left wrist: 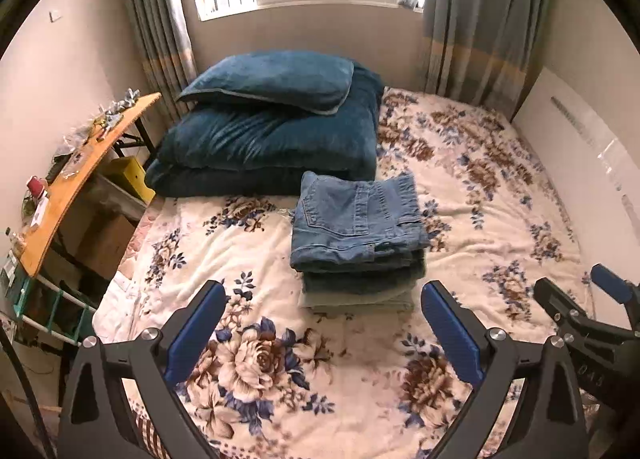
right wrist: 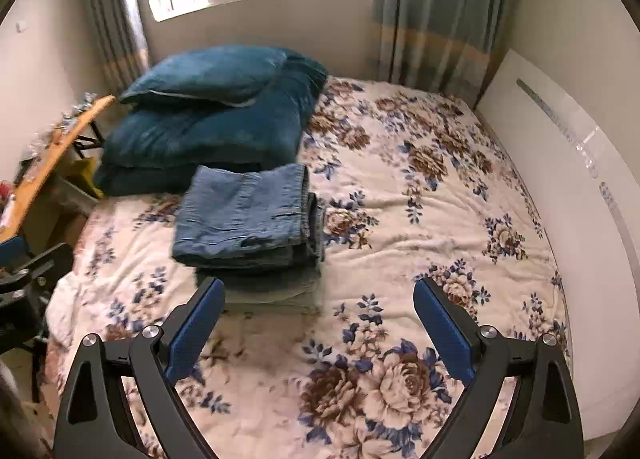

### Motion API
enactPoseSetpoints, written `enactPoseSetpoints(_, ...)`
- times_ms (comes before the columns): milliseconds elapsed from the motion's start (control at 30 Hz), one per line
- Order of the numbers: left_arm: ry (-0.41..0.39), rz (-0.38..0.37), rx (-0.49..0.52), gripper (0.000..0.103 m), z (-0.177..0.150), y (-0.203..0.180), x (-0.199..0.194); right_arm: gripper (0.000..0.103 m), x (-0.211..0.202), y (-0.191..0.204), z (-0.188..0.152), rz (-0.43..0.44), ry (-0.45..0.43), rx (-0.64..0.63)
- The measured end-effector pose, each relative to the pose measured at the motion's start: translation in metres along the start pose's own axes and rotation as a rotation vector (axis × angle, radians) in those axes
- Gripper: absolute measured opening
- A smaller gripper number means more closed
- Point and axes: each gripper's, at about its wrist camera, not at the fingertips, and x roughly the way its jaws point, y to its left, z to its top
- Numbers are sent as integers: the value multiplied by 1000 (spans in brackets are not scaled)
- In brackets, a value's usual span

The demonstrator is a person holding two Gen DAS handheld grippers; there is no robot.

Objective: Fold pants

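Note:
A pair of blue jeans (left wrist: pixel 356 219) lies folded on top of a small stack of folded pants (left wrist: pixel 360 287) in the middle of the floral bed cover (left wrist: pixel 256 243). My left gripper (left wrist: pixel 324 299) hangs above the near part of the bed, short of the stack, its blue pads wide apart and nothing between them. In the right wrist view the same jeans (right wrist: pixel 244 215) sit to the left of centre. My right gripper (right wrist: pixel 316 299) is open and empty above the bed, near the stack's front right corner. The right gripper (left wrist: pixel 592 299) also shows at the left view's right edge.
A dark teal folded duvet (left wrist: pixel 272 139) with a pillow (left wrist: pixel 272 79) on it lies behind the stack. A cluttered wooden table (left wrist: pixel 80 179) stands left of the bed, a white board (right wrist: pixel 560 187) along the right side, and a window with curtains behind.

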Motion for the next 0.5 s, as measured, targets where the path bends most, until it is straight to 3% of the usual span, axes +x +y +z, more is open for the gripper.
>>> enactPoseSetpoints(200,-87,33,6,100,-19,-10,-82,101,-90,-6,-22,27,-57,-23)
enactPoseSetpoints(500,-142,1,4,100,-48,-24,-157,101,-215,-18,-49,34,-180,-31)
